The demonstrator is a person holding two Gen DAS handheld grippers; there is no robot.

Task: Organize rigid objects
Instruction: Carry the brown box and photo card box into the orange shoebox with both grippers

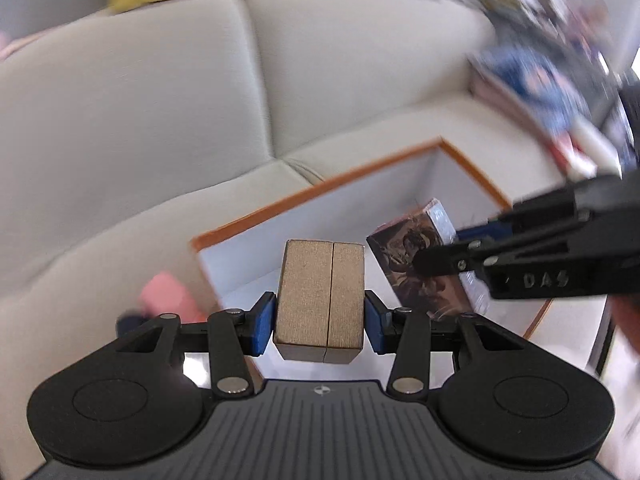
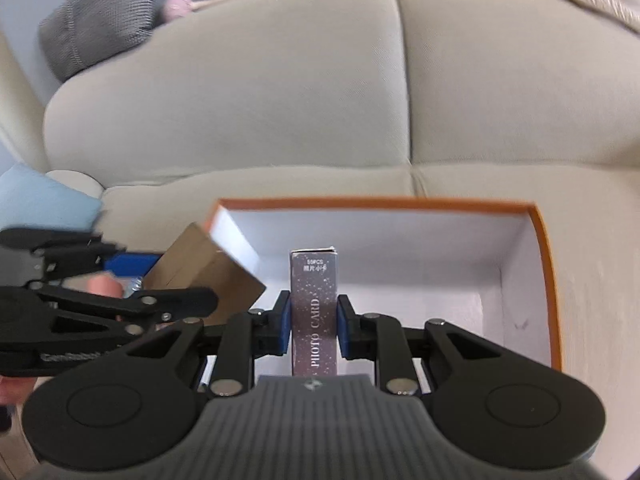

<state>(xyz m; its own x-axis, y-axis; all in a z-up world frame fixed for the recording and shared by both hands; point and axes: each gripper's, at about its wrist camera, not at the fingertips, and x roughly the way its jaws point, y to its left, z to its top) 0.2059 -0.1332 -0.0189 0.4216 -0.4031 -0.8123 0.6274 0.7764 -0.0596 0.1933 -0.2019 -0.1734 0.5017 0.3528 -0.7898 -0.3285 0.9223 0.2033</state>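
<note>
Over orange-rimmed box (image 2: 544, 264): left gripper (image 1: 320, 312) clamps brown block (image 1: 320, 300); right gripper (image 2: 314, 328) clamps card pack (image 2: 314, 312), label readable only in right view.

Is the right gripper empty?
No. The right gripper is shut on a box printed PHOTO CARD, held upright over the orange-rimmed box.

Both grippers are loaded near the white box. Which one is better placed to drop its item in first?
Right, probably. The right gripper holds the photo card box over the orange-rimmed box interior; the left gripper's brown box sits at its left corner.
</note>
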